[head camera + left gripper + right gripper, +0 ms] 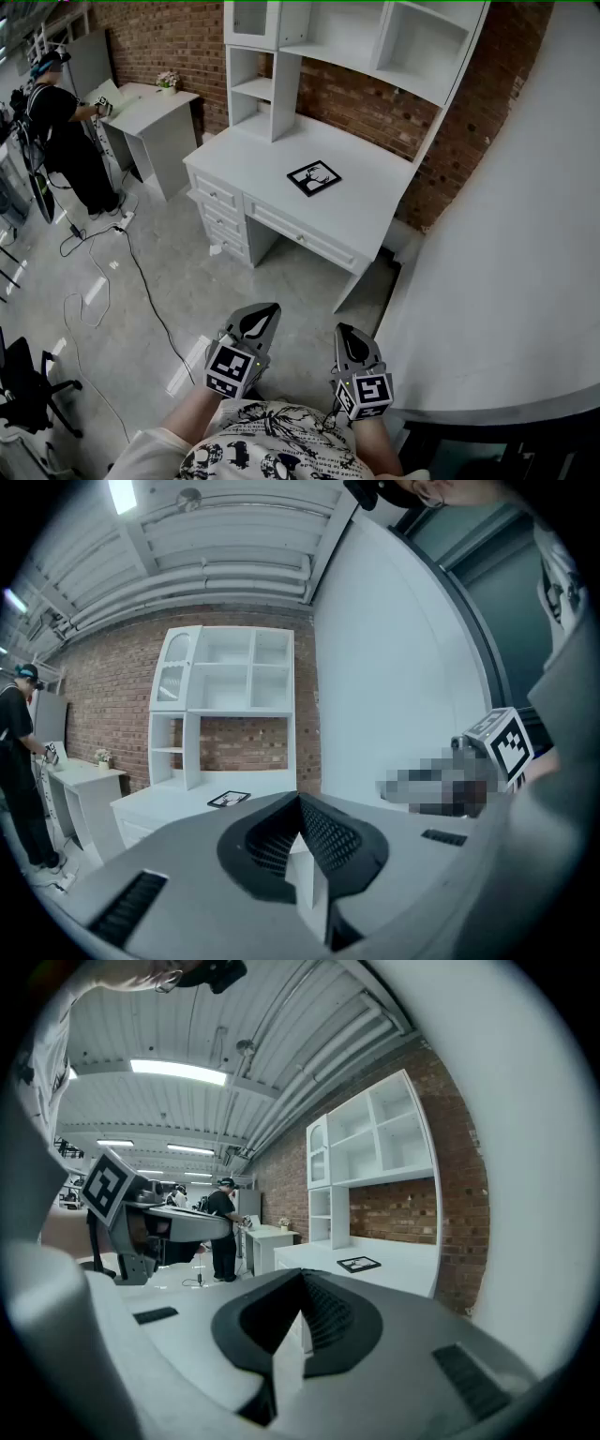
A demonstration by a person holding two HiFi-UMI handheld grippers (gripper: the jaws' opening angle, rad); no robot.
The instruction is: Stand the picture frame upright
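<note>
A black picture frame [314,177] with a white deer print lies flat on the white desk [281,155], right of the middle. It also shows small and far off as the picture frame [228,799] in the left gripper view and the picture frame [358,1264] in the right gripper view. My left gripper [260,322] and right gripper [350,342] hang low over the floor, well in front of the desk and side by side. Both have their jaws pressed together with nothing between them.
The desk carries a white hutch [356,37] against a brick wall. A large white curved surface [525,244] fills the right side. A person [61,131] stands at a smaller white desk [150,108] at far left. Cables [94,281] trail across the grey floor.
</note>
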